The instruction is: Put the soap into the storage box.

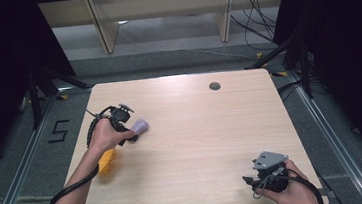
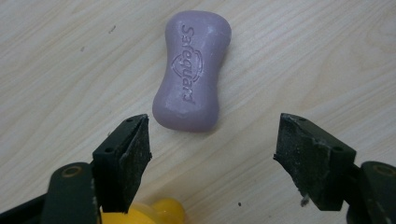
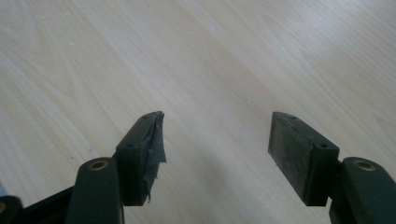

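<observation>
Fingers of both grippers gape empty; purple soap (image 2: 192, 70) reads "Safeguard"

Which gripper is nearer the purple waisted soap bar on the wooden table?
Left. The left gripper hovers right at the purple waisted soap bar, jaws open and not touching it. The right gripper sits far off, open, at the table's near right corner.

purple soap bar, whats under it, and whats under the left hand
The purple soap bar lies flat on the bare wooden table, nothing else beneath it. A yellow object pokes out from under the left hand; the hand and forearm cover much of it, so its shape stays unclear.
</observation>
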The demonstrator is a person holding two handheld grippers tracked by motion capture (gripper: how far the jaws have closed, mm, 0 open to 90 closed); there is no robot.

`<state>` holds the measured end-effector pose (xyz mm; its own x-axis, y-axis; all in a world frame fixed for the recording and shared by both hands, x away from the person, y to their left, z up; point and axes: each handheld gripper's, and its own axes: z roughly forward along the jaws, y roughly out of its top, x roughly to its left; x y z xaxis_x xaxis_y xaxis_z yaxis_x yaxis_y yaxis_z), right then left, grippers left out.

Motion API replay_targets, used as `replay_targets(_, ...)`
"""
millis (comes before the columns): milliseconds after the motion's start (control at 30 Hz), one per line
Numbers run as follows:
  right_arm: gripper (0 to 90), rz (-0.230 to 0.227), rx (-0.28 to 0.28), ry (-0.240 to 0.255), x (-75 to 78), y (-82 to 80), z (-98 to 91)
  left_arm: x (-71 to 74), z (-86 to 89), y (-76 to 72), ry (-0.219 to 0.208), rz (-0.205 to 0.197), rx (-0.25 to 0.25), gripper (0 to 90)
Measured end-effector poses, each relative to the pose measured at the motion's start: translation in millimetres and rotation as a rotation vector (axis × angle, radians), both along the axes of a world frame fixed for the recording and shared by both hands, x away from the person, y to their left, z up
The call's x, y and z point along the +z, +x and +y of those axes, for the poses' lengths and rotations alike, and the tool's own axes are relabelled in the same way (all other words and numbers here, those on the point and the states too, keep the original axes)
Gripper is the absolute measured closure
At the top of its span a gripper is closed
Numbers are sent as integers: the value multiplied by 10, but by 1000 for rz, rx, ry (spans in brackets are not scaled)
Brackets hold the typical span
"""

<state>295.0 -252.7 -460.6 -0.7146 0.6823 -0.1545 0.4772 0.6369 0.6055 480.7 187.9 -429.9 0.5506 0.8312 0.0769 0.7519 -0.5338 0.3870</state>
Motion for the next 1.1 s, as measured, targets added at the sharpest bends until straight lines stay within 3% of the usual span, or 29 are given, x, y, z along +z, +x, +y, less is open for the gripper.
replay_targets(133,363,4,-7,1,-1,-6,6,-38,-9,74,4,28,-2,259)
replay_targets(167,362,10,-12,4,-1,-10,9,-58,-19,98,-7,41,17,259)
replay_targets(233,362,5,-7,-1,-1,-5,5,-74,-5,150,7,74,4,259)
replay_targets(367,361,12,-14,5,-4,-11,7,-94,-27,213,9,86,25,261)
replay_targets(567,361,8,-6,0,-2,-3,-1,-103,-59,307,35,76,-20,260)
replay_targets(600,361,0,-5,-2,-4,-2,0,-124,-89,308,19,94,17,261)
replay_targets(767,360,13,-15,8,-10,-9,7,-191,-116,382,25,107,-5,261)
replay_targets(800,359,13,-15,8,-10,-7,6,-208,-132,381,11,109,16,262)
replay_targets(1100,359,10,-17,14,-16,-7,0,-298,-148,475,7,122,8,278)
